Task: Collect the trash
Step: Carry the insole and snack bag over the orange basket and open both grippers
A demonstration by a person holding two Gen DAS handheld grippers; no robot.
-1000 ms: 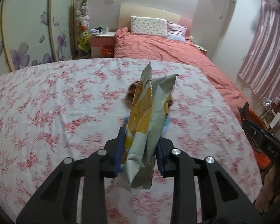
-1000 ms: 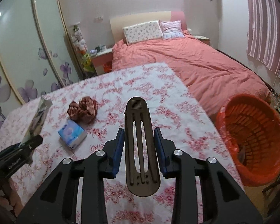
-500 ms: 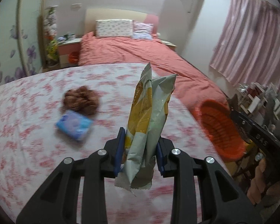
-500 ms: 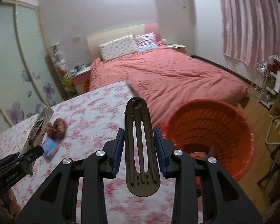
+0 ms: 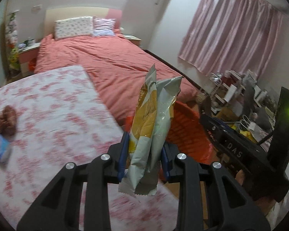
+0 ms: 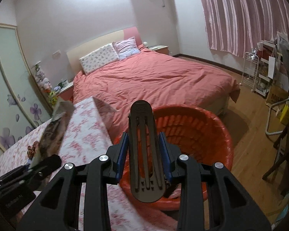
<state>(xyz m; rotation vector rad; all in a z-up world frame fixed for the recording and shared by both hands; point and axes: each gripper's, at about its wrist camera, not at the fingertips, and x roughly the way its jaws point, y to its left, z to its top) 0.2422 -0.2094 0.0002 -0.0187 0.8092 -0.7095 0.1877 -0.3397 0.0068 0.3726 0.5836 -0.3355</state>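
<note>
My left gripper (image 5: 144,154) is shut on a yellow and silver snack wrapper (image 5: 154,127) that stands upright between the pads, near the table's right edge. The orange basket (image 5: 188,130) sits just beyond and below it. My right gripper (image 6: 144,152) is shut on a dark flat slotted plastic piece (image 6: 144,150) and holds it over the orange basket (image 6: 208,130). The wrapper also shows in the right wrist view (image 6: 54,132), at the left, with the left gripper under it.
The table has a pink floral cloth (image 5: 48,111). On it lie a brown scrunchie (image 5: 6,116) and a blue tissue pack (image 5: 0,148) at the far left. A red bed (image 6: 154,77) is behind. Shelves and clutter (image 5: 240,96) stand at the right.
Both grippers have swung right, from over the table toward the orange basket. The right gripper is now above the basket. Both still hold their items.
</note>
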